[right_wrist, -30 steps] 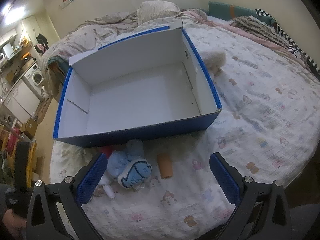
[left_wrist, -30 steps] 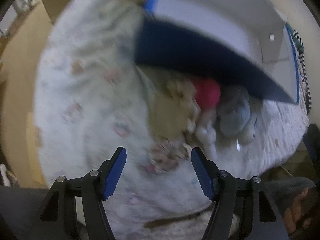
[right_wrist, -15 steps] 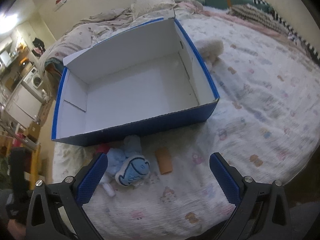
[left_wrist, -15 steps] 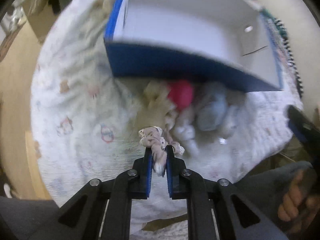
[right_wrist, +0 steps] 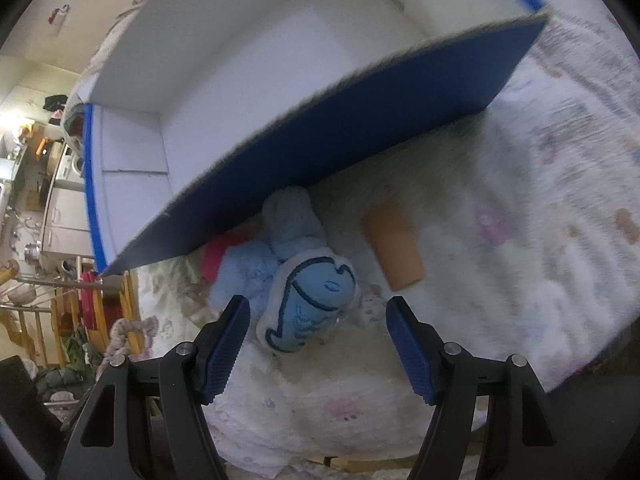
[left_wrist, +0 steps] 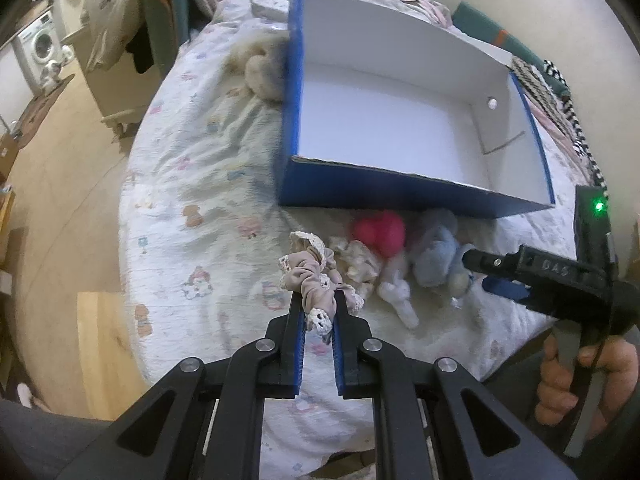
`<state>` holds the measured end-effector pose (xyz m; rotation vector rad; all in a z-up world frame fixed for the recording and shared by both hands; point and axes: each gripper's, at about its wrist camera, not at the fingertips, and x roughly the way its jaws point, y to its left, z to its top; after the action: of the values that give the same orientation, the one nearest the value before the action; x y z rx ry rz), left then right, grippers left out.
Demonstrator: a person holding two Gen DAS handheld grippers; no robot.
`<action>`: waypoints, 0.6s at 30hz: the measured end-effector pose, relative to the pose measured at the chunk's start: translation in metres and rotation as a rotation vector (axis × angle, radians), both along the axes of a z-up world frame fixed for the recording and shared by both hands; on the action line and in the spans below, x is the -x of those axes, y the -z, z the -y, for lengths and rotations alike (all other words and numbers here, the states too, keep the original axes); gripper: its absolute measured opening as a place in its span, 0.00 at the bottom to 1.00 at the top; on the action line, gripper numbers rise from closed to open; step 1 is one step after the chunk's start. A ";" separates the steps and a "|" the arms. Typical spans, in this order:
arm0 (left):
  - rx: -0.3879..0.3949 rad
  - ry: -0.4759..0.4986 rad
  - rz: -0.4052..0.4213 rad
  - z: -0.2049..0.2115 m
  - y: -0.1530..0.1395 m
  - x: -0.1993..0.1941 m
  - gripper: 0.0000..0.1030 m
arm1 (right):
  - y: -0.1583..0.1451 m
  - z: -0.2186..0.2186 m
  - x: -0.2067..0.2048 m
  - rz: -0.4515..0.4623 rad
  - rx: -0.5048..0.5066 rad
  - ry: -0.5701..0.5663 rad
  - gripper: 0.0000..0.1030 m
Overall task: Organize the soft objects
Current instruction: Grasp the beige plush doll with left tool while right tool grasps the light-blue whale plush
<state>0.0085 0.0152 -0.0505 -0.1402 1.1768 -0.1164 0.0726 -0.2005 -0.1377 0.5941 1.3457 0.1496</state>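
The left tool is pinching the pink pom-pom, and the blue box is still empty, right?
Not quite. The left tool is pinching the beige lace scrunchie, as the left wrist view shows. The pink pom-pom lies loose on the bed by the blue box, which is indeed empty.

I am closing my right tool (right_wrist: 316, 330) around the light-blue plush fish toy (right_wrist: 308, 304), beside the blue cardboard box (right_wrist: 340, 120).

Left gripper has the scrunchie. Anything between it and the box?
Only the box's near blue wall, which the beige scrunchie pinched in the left gripper must clear. The pink plush sits right of the direct line. The box interior looks empty.
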 end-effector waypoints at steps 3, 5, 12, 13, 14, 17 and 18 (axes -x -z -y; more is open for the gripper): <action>-0.019 -0.020 0.012 -0.004 -0.001 0.000 0.10 | 0.007 -0.011 -0.004 -0.004 0.003 -0.025 0.50; -0.020 -0.027 0.013 -0.005 0.000 0.000 0.11 | 0.009 -0.017 -0.004 -0.001 0.016 -0.051 0.40; -0.019 -0.051 0.052 -0.009 -0.005 0.001 0.10 | -0.029 -0.007 0.014 0.142 -0.021 -0.031 0.27; -0.022 -0.053 0.061 -0.009 -0.006 0.002 0.10 | -0.034 -0.003 0.018 0.169 -0.036 -0.023 0.27; -0.029 -0.055 0.069 -0.009 -0.007 0.003 0.10 | -0.043 -0.001 0.024 0.202 -0.045 -0.020 0.27; -0.048 -0.046 0.067 -0.007 -0.005 0.004 0.10 | -0.049 -0.001 0.035 0.223 -0.036 -0.044 0.27; -0.048 -0.044 0.063 -0.007 -0.004 0.004 0.10 | -0.046 -0.002 0.036 0.215 -0.024 -0.043 0.27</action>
<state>0.0045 0.0219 -0.0464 -0.1197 1.1119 -0.0533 0.0371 -0.1983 -0.0915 0.5536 1.1492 0.2577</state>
